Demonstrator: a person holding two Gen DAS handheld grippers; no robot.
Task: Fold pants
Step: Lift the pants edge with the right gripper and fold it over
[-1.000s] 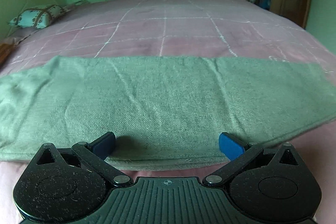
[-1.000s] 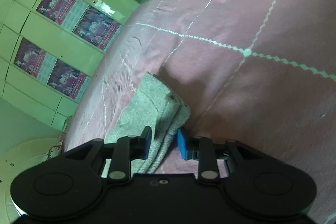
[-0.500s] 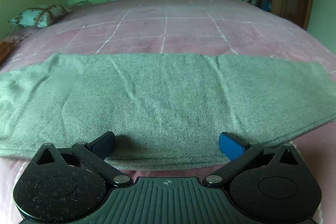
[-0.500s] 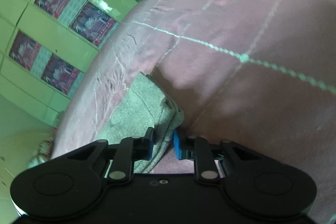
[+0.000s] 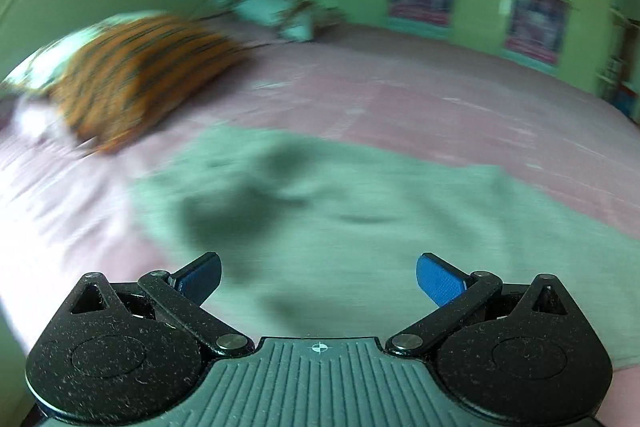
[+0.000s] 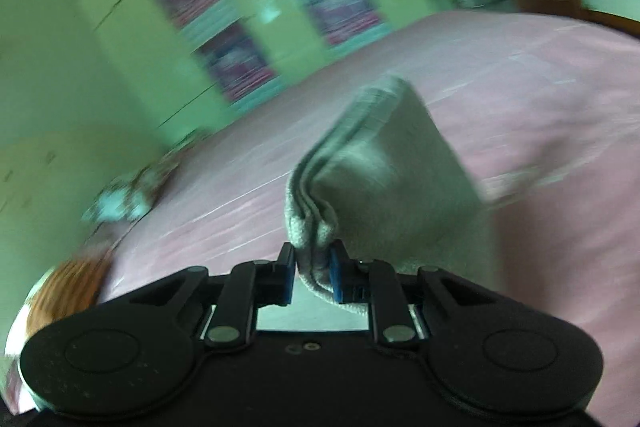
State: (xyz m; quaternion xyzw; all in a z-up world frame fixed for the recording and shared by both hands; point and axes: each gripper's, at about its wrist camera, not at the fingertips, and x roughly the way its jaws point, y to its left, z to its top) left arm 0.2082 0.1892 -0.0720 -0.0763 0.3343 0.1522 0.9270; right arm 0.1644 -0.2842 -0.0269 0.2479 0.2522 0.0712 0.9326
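Observation:
The grey-green pants (image 5: 360,227) lie flat on the pink bedspread (image 5: 440,107), blurred by motion. My left gripper (image 5: 319,279) hovers over their near part, its blue pads wide open with nothing between them. In the right wrist view my right gripper (image 6: 313,271) is shut on a bunched, layered end of the pants (image 6: 384,163). That end is lifted off the bed and stands up in front of the camera, hiding the bedspread (image 6: 540,99) behind it.
An orange striped pillow (image 5: 136,75) and a pale patterned pillow (image 5: 272,11) lie at the head of the bed, left. Green cupboards with posters (image 5: 536,15) line the far wall. The orange pillow (image 6: 68,291) shows again at the lower left.
Both views swung fast toward the pillow end of the bed. The right gripper closed on the pants' end and lifted it off the bed. The left gripper stayed open.

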